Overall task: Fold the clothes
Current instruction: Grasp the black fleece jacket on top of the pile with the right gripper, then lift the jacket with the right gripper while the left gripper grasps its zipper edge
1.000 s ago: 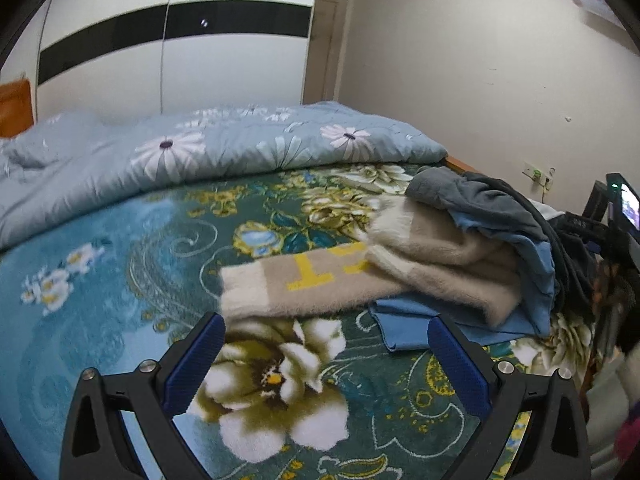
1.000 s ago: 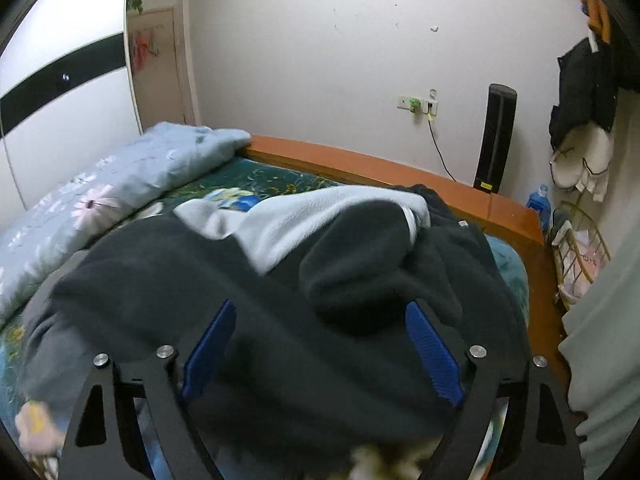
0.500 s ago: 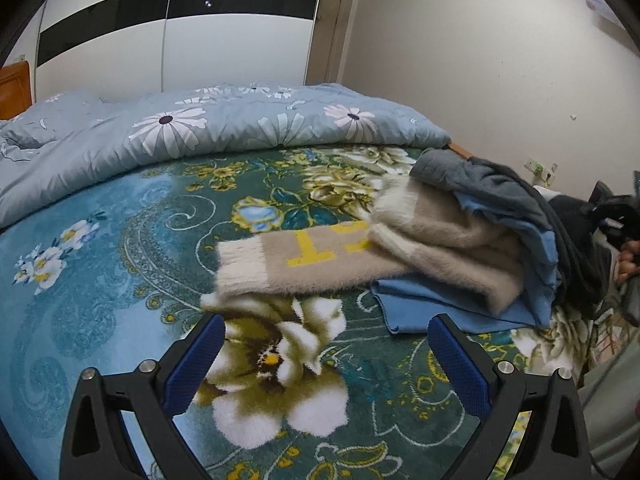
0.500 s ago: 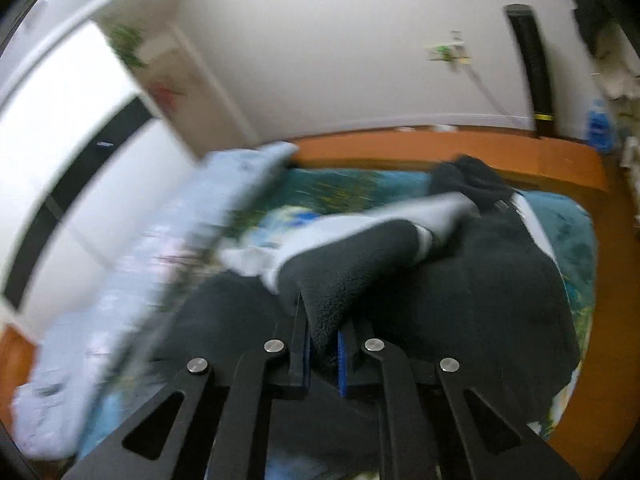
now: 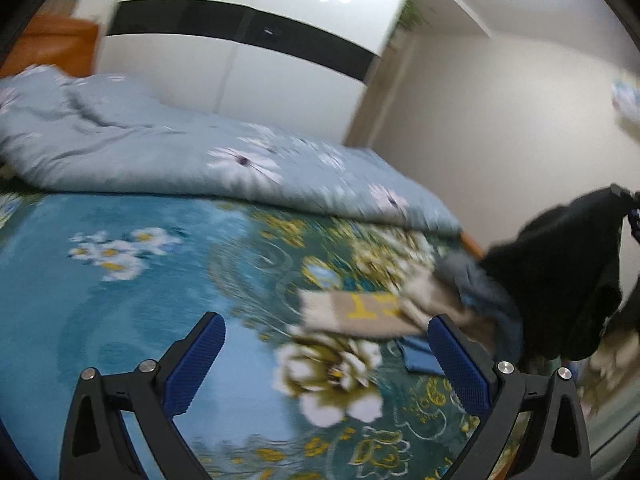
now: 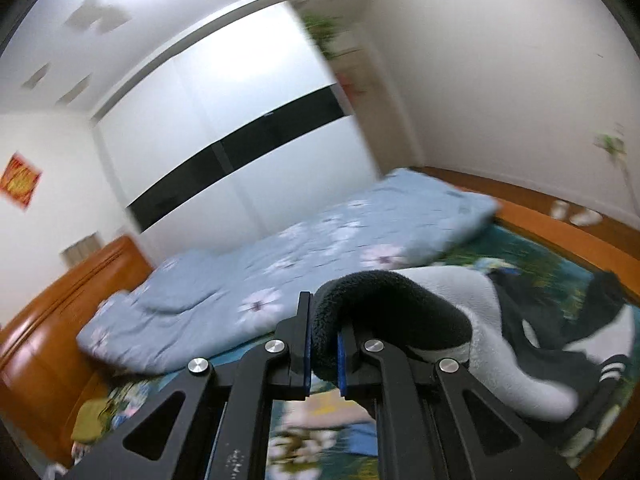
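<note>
My right gripper [image 6: 324,344] is shut on a fold of a black and grey fleece jacket [image 6: 400,304], which hangs lifted above the bed, its white-striped part trailing to the right. In the left wrist view the same black jacket [image 5: 560,280] hangs raised at the right edge. My left gripper [image 5: 326,360] is open and empty, low over the floral bed cover. Ahead of it on the right lies a pile of clothes: a beige fuzzy sweater with yellow lettering [image 5: 360,308] over a blue garment [image 5: 420,354] and a grey one [image 5: 464,276].
A light blue flowered duvet [image 5: 180,152] is bunched along the far side of the teal floral bed cover [image 5: 100,280]. A white wardrobe with a black band [image 6: 248,136] stands behind. An orange wooden headboard [image 6: 52,308] and bed frame border the mattress.
My right gripper closed on the black fleece jacket and lifted it up off the pile, swinging leftward. My left gripper stayed open and tilted to look further left across the bed.
</note>
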The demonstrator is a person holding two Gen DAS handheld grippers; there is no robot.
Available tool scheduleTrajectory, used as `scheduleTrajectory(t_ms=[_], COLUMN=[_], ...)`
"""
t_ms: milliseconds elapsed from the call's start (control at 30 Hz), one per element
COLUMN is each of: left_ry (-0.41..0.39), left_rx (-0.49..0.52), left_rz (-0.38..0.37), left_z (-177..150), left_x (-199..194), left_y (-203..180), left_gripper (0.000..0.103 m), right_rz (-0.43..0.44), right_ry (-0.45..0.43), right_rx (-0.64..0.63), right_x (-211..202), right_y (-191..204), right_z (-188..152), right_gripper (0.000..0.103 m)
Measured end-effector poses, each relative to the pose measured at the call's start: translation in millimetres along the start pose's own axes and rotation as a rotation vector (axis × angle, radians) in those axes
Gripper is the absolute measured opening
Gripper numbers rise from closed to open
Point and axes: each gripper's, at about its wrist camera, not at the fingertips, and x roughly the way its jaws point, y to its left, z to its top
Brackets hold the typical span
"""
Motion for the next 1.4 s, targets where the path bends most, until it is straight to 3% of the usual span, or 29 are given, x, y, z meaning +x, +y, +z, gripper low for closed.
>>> scheduleTrajectory(t_ms=[233, 400, 500, 567, 667, 800, 900, 1100, 1233, 1300, 1400], left_ry=[-0.115, -0.172, -0.190, -0.193, -0.192, -0.166, -0.133, -0.026, 0.094, 0.129, 0.163], left_rx=[-0.134, -0.227, -0.269, -0.295, -0.341, -0.382, -0.395, -0.423, -0.436, -0.436, -0.412], left_rz=[0.074, 0.134, 0.178, 0.212, 0.266, 0.309, 0.314, 0.226, 0.200, 0.214, 0.228], left_z=[15.6, 16.1, 10.1, 2.9, -11.4, -29.8, -40.3, -60.4, -82.2, -94.2, -105.9], left_x=[-72.7, -116.8, -136.7, -147.8, -163.2, -172.2, -165.5, -115.7, -80.9, -74.5, -69.5], left_y=[90.4, 155.3, 189.4, 210.2, 242.0, 275.1, 288.4, 284.8, 273.9, 269.1, 259.0], left_gripper=[0.103, 0.103, 0.103, 0.103, 0.103, 0.103, 0.103, 0.103, 0.103, 0.103, 0.103], right_rz=[0.168, 0.347, 0.501, 0.551, 0.556, 0.448, 0.376, 0.282, 0.213, 0.207, 0.268], right_ry=[0.094, 0.199, 0.290, 0.350, 0.476, 0.641, 0.690, 0.723, 0.771, 0.775, 0.784], right_rx=[-0.157, -0.234, -0.271, -0.336, -0.411, -0.415, -0.370, -0.339, -0.380, -0.387, -0.358], right_x=[44.3, 72.2, 88.7, 104.4, 153.4, 226.1, 273.9, 331.6, 357.1, 362.9, 359.8], right_y=[150.9, 253.3, 323.8, 371.7, 425.5, 434.1, 420.5, 400.2, 398.3, 394.5, 388.8], right_z=[-19.4, -50.9, -78.6, -101.4, -147.9, -207.8, -233.6, -257.1, -282.2, -292.0, -287.3], right_gripper=[0.010, 0.010, 0.010, 0.010, 0.010, 0.010, 0.010, 0.011, 0.011, 0.011, 0.016])
